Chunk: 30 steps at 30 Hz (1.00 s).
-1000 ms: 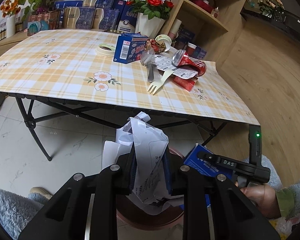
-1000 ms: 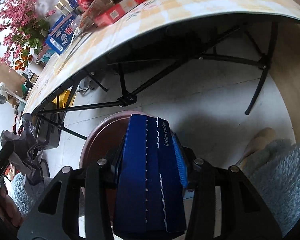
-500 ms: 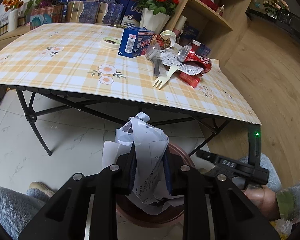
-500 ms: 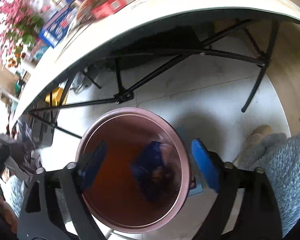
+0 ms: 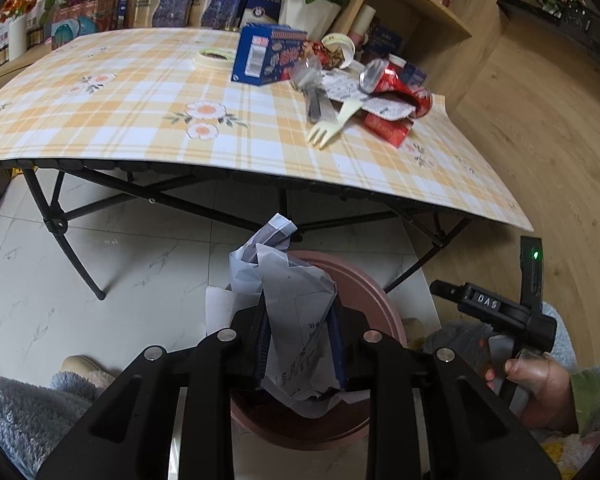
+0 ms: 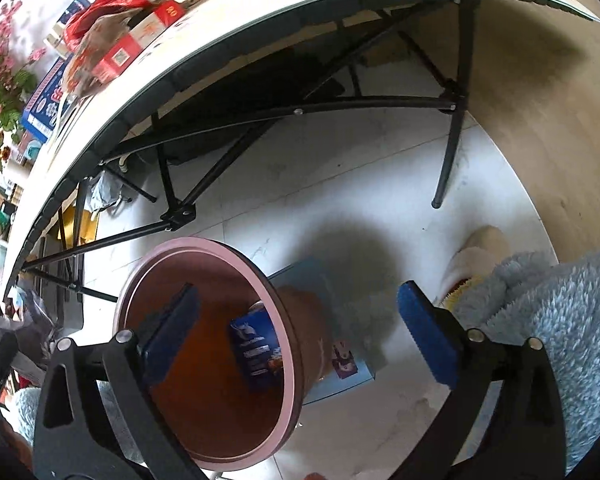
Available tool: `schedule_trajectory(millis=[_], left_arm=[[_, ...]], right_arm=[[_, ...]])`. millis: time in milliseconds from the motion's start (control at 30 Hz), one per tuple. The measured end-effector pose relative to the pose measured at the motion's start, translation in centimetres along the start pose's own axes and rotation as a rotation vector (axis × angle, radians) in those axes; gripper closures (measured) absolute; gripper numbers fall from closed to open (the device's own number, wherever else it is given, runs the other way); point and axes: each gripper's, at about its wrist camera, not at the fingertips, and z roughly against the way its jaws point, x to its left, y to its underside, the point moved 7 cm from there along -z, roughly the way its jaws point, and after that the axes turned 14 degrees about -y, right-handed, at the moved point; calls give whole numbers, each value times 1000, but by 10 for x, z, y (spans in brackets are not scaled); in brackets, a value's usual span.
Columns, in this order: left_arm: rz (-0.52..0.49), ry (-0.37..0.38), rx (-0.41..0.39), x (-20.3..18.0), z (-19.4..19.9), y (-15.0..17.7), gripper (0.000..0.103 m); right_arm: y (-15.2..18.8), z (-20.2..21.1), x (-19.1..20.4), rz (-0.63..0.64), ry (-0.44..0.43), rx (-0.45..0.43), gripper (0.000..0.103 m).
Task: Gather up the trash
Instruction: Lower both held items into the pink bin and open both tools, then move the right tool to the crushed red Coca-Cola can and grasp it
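Note:
My left gripper (image 5: 299, 320) is shut on a crumpled white paper (image 5: 292, 280) and hangs just above the pink bin (image 5: 376, 300). In the right wrist view my right gripper (image 6: 298, 296) is over the bin's rim (image 6: 204, 246). Its jaws are opening wide and nothing is between them. A dark blue box (image 6: 256, 348) lies inside the bin. More trash sits on the checked table (image 5: 140, 120): a crushed red can (image 5: 392, 84), a blue carton (image 5: 266, 56), a cream fork (image 5: 332, 122) and a red packet (image 5: 386, 130).
Black folding table legs (image 6: 448, 152) stand behind the bin. A flat blue leaflet (image 6: 340, 360) lies on the white floor under the bin. A slipper (image 6: 480, 252) and fluffy blue clothing (image 6: 560, 312) are at the right. A wooden shelf (image 5: 420, 12) stands behind the table.
My right gripper let go of the dark blue box, which dropped into the pink bin, and its jaws spread wide. My left gripper still holds the paper.

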Motion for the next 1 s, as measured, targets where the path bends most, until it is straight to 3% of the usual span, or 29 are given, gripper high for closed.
schedule_trajectory(millis=[233, 300, 367, 467, 767, 1000], left_arm=[[-61, 16, 34, -13, -9, 7, 75], [-63, 27, 44, -15, -9, 9, 63], [-59, 21, 32, -14, -7, 8, 37], [-37, 1, 10, -9, -2, 3, 23], [85, -84, 24, 22, -7, -1, 12], [127, -117, 30, 33, -8, -2, 11]], right_arm=[[3, -6, 14, 43, -7, 21, 6], [3, -6, 16, 58, -9, 24, 6], [3, -6, 17, 61, -9, 24, 6], [2, -6, 15, 50, -10, 23, 6], [2, -6, 14, 50, 1, 20, 6], [1, -4, 22, 89, 6, 11, 6]])
